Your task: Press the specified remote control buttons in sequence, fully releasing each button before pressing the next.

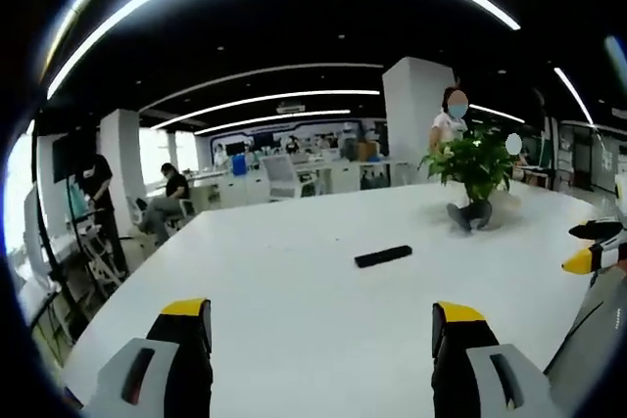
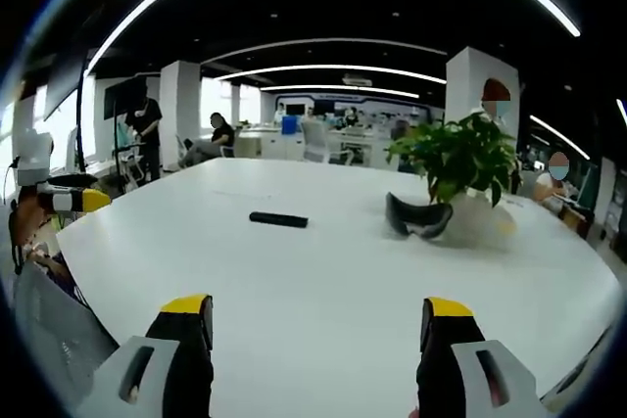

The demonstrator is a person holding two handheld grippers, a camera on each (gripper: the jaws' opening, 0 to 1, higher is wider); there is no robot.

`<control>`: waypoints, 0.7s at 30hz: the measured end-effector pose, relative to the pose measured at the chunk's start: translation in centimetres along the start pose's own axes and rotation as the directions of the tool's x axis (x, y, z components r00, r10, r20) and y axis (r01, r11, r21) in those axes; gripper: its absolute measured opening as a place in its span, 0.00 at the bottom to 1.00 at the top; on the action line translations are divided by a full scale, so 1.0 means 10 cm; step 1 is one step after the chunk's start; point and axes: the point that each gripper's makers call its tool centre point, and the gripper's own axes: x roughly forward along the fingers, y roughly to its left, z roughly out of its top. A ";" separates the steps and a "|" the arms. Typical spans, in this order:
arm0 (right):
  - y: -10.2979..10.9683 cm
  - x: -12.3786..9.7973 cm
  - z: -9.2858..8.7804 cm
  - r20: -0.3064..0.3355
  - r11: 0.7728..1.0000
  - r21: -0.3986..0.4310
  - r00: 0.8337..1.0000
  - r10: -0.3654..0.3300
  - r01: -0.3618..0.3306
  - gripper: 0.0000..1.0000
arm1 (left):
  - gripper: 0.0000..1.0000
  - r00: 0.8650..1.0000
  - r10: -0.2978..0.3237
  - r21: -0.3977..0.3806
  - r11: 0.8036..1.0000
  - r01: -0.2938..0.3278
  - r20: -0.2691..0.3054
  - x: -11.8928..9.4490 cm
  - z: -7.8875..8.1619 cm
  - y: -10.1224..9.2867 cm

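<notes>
While lying flat on white table, remote control slim, black.

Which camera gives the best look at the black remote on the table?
The left gripper view: the remote lies nearer and larger there, between the open jaws. The right gripper view shows the remote smaller and farther off.

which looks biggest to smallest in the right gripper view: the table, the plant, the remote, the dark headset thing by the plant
1. White table, by far the largest.
2. Potted plant.
3. Dark headset.
4. Remote control.
The headset and remote look close in size; the remote lies slightly farther away, so their order is unsure.
</notes>
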 end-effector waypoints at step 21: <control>0.08 0.02 -0.06 -0.038 0.998 0.018 0.998 0.053 -0.053 0.64 | 0.96 0.984 -0.175 0.168 0.970 0.175 -0.015 0.83 0.61 -0.25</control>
